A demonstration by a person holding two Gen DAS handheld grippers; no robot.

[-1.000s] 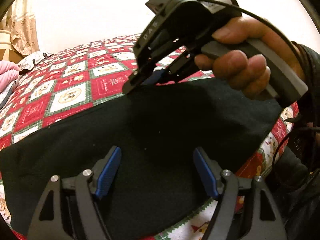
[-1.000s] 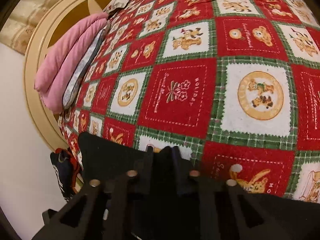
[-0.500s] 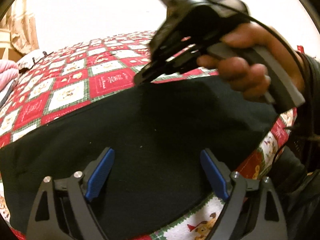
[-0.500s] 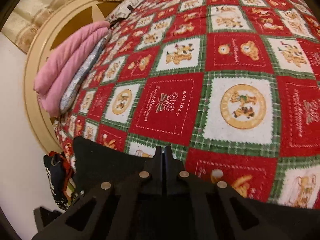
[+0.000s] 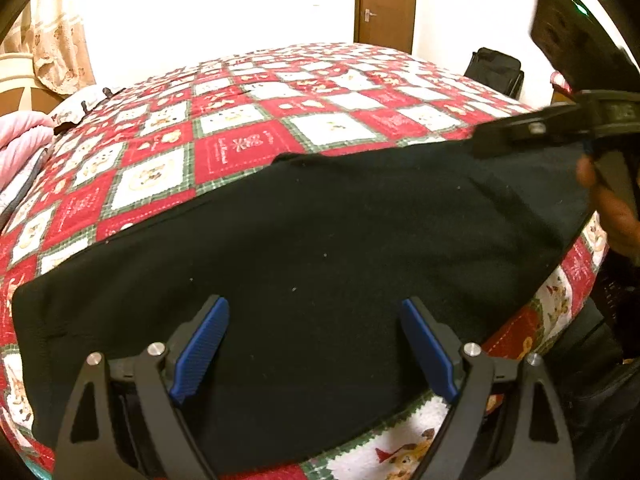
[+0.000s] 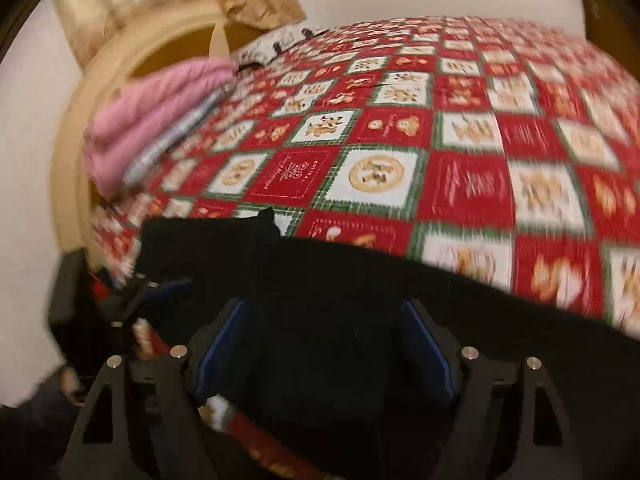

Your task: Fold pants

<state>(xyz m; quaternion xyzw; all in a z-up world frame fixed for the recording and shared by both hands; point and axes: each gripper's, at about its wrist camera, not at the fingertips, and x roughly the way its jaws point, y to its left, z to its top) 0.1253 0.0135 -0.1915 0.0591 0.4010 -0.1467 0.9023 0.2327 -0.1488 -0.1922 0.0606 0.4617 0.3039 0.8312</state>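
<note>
The black pants [image 5: 320, 232] lie folded flat on the bed's near side, running from lower left to upper right. My left gripper [image 5: 316, 344] is open and empty just above their near edge. In the left wrist view my right gripper [image 5: 478, 148] is at the pants' far right corner, seen side on. In the blurred right wrist view the right gripper [image 6: 324, 344] has its blue pads spread wide over the black pants [image 6: 360, 292], holding nothing.
A red, white and green patchwork quilt [image 5: 248, 144] covers the bed. Pink folded bedding [image 6: 160, 112] lies by the cream headboard [image 6: 72, 152]. A wooden door [image 5: 384, 4] and a black bag [image 5: 496, 68] stand beyond the bed.
My right gripper has let go of the pants' far edge, opened, and swung away to the right. The left gripper stays open over the near edge.
</note>
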